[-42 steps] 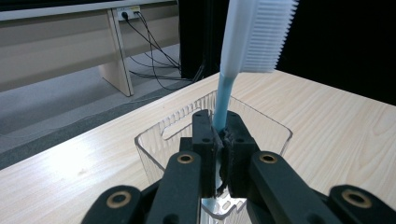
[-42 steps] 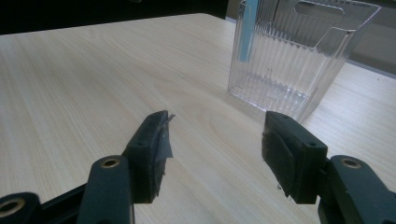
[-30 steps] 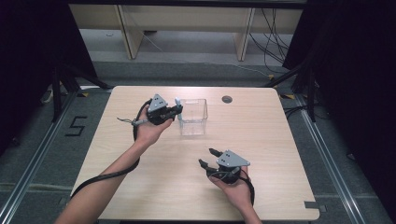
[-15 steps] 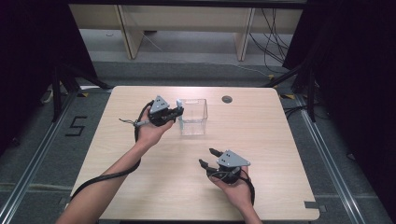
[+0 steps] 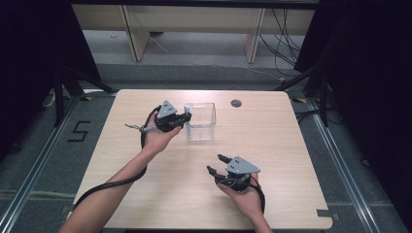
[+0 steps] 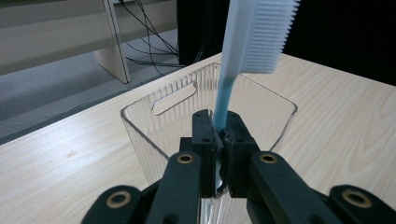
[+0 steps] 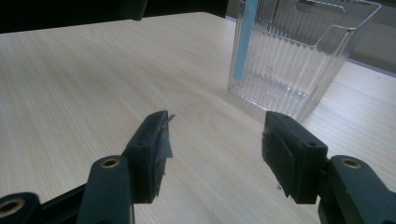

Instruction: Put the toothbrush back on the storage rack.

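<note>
A toothbrush [image 6: 254, 37] with a blue handle and white bristles stands head-up in my left gripper [image 6: 218, 135], which is shut on the handle. That gripper [image 5: 182, 119] is at the left wall of a clear ribbed plastic container [image 5: 201, 121] in the middle of the table. In the right gripper view the blue handle [image 7: 243, 42] runs down the container's [image 7: 299, 56] left side; I cannot tell whether it is inside the wall. My right gripper [image 5: 214, 162] rests near the table's front, open and holding nothing. In its own view the right gripper [image 7: 215, 140] faces the container.
The light wooden table [image 5: 291, 145] has a dark round grommet [image 5: 236, 103] at the back, right of the container. A black cable [image 5: 111, 184] trails from the left gripper along the forearm. Black frame legs stand off both sides.
</note>
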### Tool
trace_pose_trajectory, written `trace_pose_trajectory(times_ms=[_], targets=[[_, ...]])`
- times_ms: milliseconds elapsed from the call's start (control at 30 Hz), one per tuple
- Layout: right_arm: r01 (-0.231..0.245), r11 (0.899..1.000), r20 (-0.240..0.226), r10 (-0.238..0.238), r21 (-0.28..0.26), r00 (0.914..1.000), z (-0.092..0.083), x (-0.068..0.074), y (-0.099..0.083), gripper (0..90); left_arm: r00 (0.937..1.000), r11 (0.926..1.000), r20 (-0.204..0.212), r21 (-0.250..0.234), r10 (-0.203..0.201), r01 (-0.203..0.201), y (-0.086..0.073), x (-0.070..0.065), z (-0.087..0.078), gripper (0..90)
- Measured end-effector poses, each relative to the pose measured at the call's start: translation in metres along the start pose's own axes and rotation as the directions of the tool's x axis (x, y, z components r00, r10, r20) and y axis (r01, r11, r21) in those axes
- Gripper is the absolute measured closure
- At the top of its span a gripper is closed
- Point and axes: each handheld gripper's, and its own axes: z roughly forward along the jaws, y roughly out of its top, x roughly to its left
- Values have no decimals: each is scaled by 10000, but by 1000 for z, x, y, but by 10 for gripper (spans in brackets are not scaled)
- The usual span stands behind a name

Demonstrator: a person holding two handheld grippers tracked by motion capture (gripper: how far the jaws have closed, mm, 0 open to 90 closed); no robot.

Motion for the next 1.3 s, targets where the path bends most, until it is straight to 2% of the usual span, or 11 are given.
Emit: trace_pose_trajectory(times_ms=[1067,1100,1200,1267,1300], targets=[[36,9999,-94,-35,146,9999,0,0,0,425,9996,9993,-76,247,-266,268,-6,2,3,838],[-101,9998,-143,104,188,9998,0,1,0,425,9996,9994,-74,234,-267,269,-6,3,3,836],[58,9999,-39,-57,129,10000,0,0,0,425,9995,9992,-84,253,-320,322,-7,3,2,826],[-183,9998,-51,184,126,9998,1,2,-1,424,9995,9992,-82,262,-316,318,-7,4,1,823],[-123,9999,-93,124,101,9999,2,2,-1,424,9995,9992,-78,264,-307,309,-8,4,1,820]])
